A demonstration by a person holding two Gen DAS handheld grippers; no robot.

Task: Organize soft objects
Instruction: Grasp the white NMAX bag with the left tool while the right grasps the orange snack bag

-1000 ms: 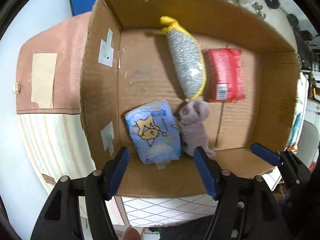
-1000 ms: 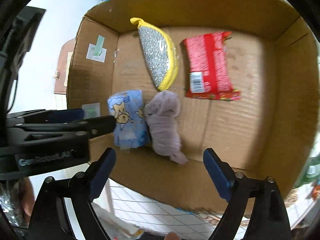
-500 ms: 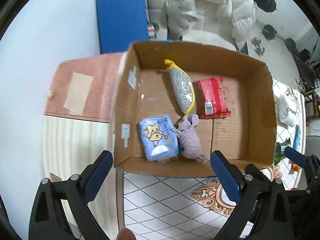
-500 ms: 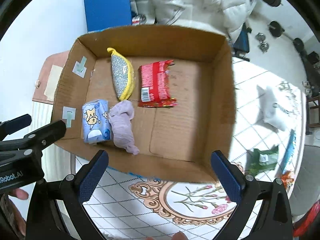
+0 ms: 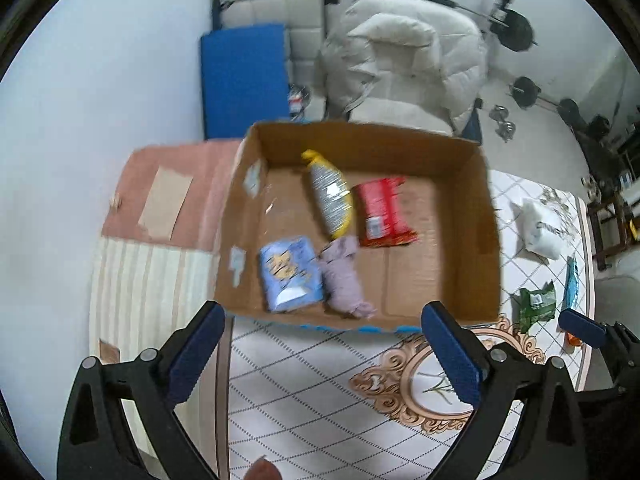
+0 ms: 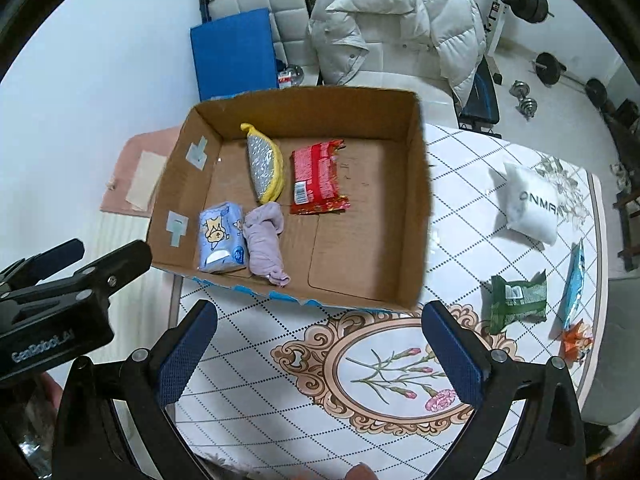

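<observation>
A cardboard box on the table holds a yellow-edged silver scrubber, a red packet, a blue tissue pack and a rolled mauve cloth. On the table right of the box lie a white pouch, a green packet, a blue sachet and an orange wrapper. My left gripper and right gripper are open and empty, high above the near table edge.
The table has a diamond-and-flower cloth. A pink mat lies left of the box. Behind are a blue pad, a white jacket on a bench and weights on the floor.
Both grippers have pulled up and back from just over the box, so the whole box, the table and the room now show. The left jaws opened wider. The box contents have not moved.
</observation>
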